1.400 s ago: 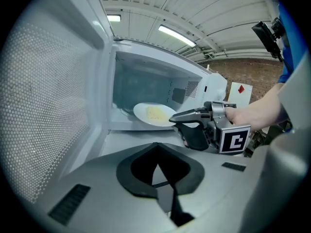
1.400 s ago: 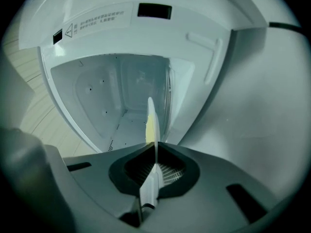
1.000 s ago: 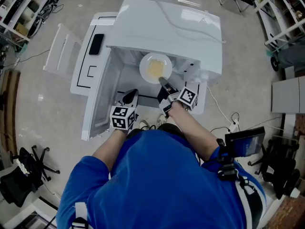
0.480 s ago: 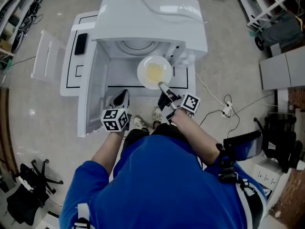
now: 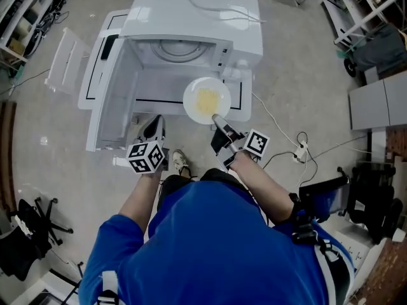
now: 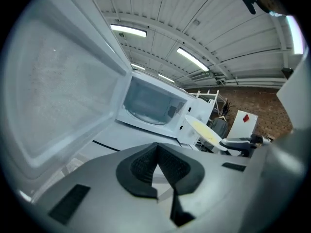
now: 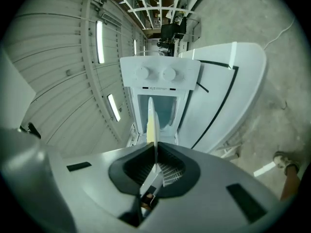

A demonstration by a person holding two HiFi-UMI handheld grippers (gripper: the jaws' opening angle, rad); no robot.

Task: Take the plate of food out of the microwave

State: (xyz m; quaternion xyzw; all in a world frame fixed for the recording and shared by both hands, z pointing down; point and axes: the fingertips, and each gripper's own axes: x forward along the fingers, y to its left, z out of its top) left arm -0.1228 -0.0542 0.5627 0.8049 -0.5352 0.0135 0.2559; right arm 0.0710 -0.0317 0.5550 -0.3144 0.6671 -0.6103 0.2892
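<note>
One microwave is standing with its one door hanging open, and two knobs are showing on its front. One plate is hovering just before the microwave. One left gripper and one right gripper are showing there, two together. One table is bearing the microwave.

The microwave was white. The plate was white too, and the food on it was pale yellow. The table was white with thin black lines. The left gripper and the right gripper each had a grey body, black pads and a cube with black-and-white square markers. The person's shirt was blue. The floor was pale grey.
</note>
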